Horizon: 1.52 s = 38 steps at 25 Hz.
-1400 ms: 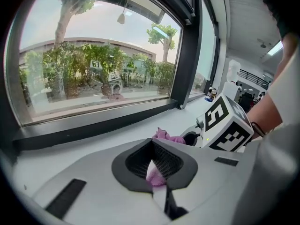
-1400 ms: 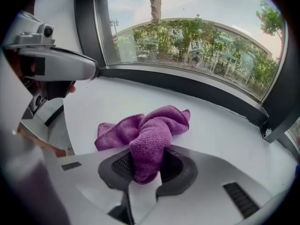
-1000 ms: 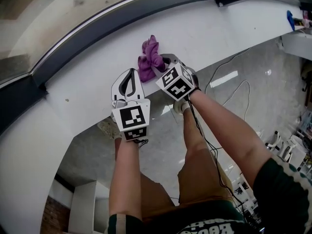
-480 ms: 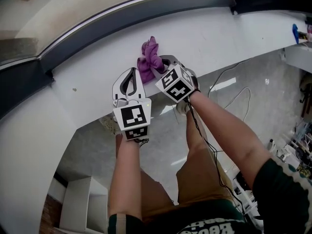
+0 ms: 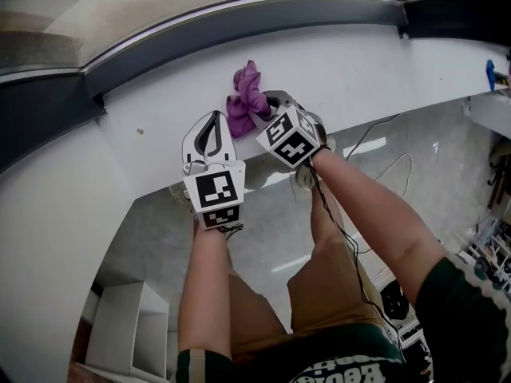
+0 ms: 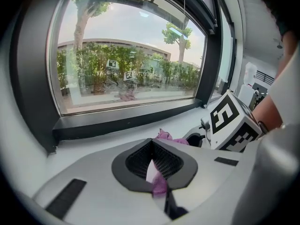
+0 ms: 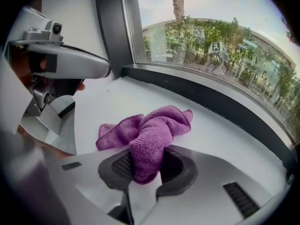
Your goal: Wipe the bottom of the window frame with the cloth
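Likely to lose the cloth point(image 7: 154, 125) mid-wipe, clamped by just one fold in the right claw point(image 7: 144, 165), left claw point(image 6: 152, 165) closed empty alongside.

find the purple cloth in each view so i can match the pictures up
Head view: purple cloth upper centre on the white sill, at the right gripper tip.
Left gripper view: a small purple edge at centre, beyond the jaws, left of the right gripper's marker cube.
Right gripper view: centre, bunched and clamped in this gripper's jaws.
Shared landmark: dark bottom rail of the window frame, behind the cloth.
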{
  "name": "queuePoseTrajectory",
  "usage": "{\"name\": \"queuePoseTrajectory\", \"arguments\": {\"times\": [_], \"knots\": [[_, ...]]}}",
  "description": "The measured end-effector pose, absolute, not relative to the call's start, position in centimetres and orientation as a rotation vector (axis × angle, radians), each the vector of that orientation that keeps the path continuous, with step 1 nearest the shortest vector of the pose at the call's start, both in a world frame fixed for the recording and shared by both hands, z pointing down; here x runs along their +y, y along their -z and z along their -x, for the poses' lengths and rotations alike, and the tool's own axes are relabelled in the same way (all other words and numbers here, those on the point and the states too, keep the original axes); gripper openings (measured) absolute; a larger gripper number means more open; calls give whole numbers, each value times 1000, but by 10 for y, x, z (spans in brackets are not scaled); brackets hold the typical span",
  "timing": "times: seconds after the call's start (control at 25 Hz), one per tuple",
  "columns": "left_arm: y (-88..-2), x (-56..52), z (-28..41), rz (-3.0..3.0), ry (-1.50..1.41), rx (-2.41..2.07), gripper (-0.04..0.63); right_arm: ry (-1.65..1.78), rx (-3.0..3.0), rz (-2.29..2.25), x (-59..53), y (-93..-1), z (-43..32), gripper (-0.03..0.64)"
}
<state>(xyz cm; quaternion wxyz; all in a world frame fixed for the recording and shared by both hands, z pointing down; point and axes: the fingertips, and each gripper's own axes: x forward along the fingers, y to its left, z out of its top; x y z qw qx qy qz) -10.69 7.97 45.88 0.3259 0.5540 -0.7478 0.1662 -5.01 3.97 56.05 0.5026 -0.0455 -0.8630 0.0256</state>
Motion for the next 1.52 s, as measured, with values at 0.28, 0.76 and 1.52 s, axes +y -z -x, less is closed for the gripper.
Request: {"name": "queuePoseTrajectory", "arguments": {"times": [0.28, 0.76, 1.52], "knots": [[-460, 102, 129, -1415, -436, -1983, 6, -40, -2082, 179, 70, -560, 74, 103], [-462, 149, 156, -1330, -414, -2017, 6, 13, -2059, 311, 122, -560, 102, 103], [-460, 232, 200, -1192, -376, -2074, 6, 25, -2071, 440, 208, -559, 166, 103]]}}
